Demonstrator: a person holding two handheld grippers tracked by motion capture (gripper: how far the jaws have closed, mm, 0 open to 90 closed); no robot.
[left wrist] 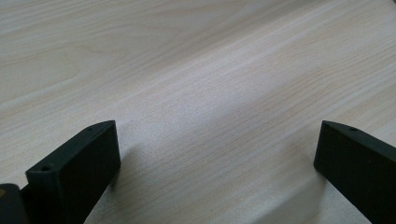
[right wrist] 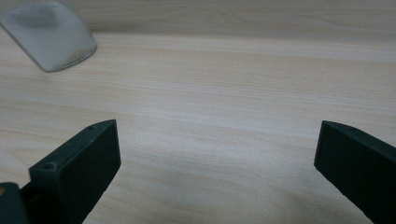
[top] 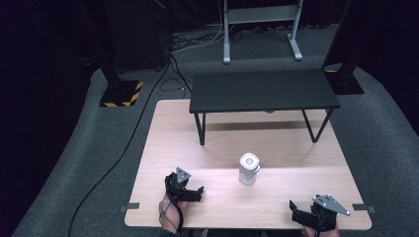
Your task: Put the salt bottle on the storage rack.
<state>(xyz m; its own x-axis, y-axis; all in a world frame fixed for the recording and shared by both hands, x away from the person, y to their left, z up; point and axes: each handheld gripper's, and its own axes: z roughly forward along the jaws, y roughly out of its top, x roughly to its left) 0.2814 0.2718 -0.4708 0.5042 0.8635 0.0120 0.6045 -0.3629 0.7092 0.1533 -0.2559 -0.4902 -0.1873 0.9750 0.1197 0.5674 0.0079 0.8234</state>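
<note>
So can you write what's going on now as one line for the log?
left hand-held gripper: open, empty | right hand-held gripper: open, empty | white canister: upright on wooden table, untouched, between the grippers

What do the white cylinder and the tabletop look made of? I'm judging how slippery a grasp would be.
The white upright cylindrical container looks like smooth plastic with a satin finish: its colour is even and its side carries a soft sheen, though coated metal is possible. The pale wooden tabletop looks like light wood or a wood-look laminate, matt, with fine straight grain lines.
</note>
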